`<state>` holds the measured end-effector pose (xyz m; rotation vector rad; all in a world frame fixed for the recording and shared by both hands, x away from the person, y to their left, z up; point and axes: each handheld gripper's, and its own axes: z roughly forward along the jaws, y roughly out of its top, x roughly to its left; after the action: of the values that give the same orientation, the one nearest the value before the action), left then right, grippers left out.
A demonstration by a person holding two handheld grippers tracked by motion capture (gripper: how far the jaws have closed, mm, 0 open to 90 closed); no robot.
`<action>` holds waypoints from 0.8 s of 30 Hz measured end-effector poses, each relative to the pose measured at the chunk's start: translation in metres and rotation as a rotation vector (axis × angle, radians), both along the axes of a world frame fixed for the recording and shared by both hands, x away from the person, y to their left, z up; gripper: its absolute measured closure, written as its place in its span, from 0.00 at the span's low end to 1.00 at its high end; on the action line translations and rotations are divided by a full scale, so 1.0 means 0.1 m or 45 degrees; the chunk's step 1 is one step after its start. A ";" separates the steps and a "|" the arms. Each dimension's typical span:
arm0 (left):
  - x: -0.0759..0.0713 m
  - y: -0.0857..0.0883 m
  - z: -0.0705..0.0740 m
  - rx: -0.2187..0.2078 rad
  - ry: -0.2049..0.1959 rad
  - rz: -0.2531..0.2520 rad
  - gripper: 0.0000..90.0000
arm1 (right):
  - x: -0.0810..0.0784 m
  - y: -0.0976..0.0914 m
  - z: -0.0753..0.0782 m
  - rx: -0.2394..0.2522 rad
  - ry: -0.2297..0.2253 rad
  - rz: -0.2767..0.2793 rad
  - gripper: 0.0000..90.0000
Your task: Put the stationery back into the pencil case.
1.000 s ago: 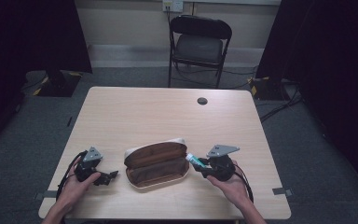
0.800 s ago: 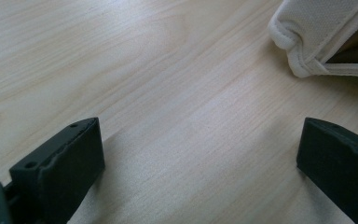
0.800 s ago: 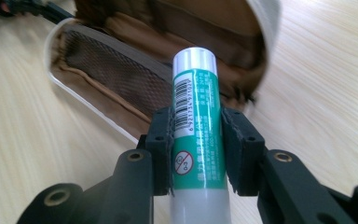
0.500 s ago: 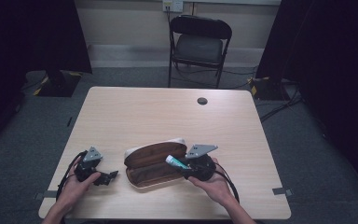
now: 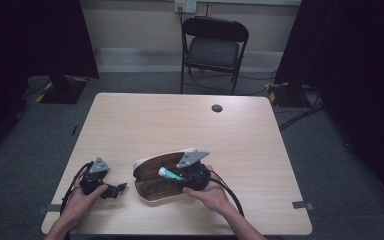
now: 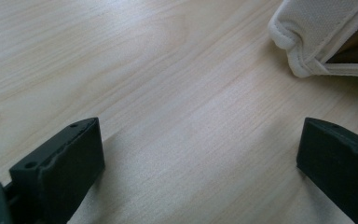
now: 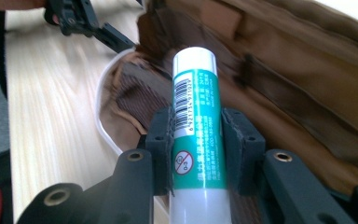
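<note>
So that the glue stick (image 7: 196, 121) can drop inside, the right gripper (image 5: 180, 176) squeezes it over the open brown pencil case (image 5: 152, 187), while the left gripper (image 5: 111, 189) rests wide open on the counter (image 5: 155, 127) beside it.

Both grippers black: left gripper (image 5: 111, 190) and right gripper (image 5: 179, 176) carry grey three-cornered plates, black cables, screw-holed jaws

A black folding chair (image 5: 214, 47) stands at 12 o'clock beyond the wooden table (image 5: 145, 125), whose dark round grommet (image 5: 217, 108) lies toward 1 o'clock.
</note>
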<state>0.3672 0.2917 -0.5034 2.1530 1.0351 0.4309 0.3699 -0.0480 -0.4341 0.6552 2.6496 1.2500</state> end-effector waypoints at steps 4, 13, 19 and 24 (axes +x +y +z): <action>0.00 0.00 0.00 -0.001 0.000 0.000 0.00 | 0.07 0.13 -0.02 0.007 0.013 0.019 0.73; 0.00 0.00 0.00 -0.001 0.000 0.001 0.00 | 0.17 0.34 -0.11 -0.019 0.036 0.028 0.73; 0.00 0.00 0.00 0.000 0.000 0.000 0.00 | 0.25 0.35 -0.13 -0.020 0.069 0.024 0.73; 0.00 0.00 0.00 0.000 0.000 0.000 0.00 | 0.29 0.35 -0.15 -0.020 0.096 0.027 0.73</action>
<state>0.3672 0.2917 -0.5034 2.1526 1.0353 0.4310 0.3985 -0.0127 -0.4492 0.6872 2.7310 1.2328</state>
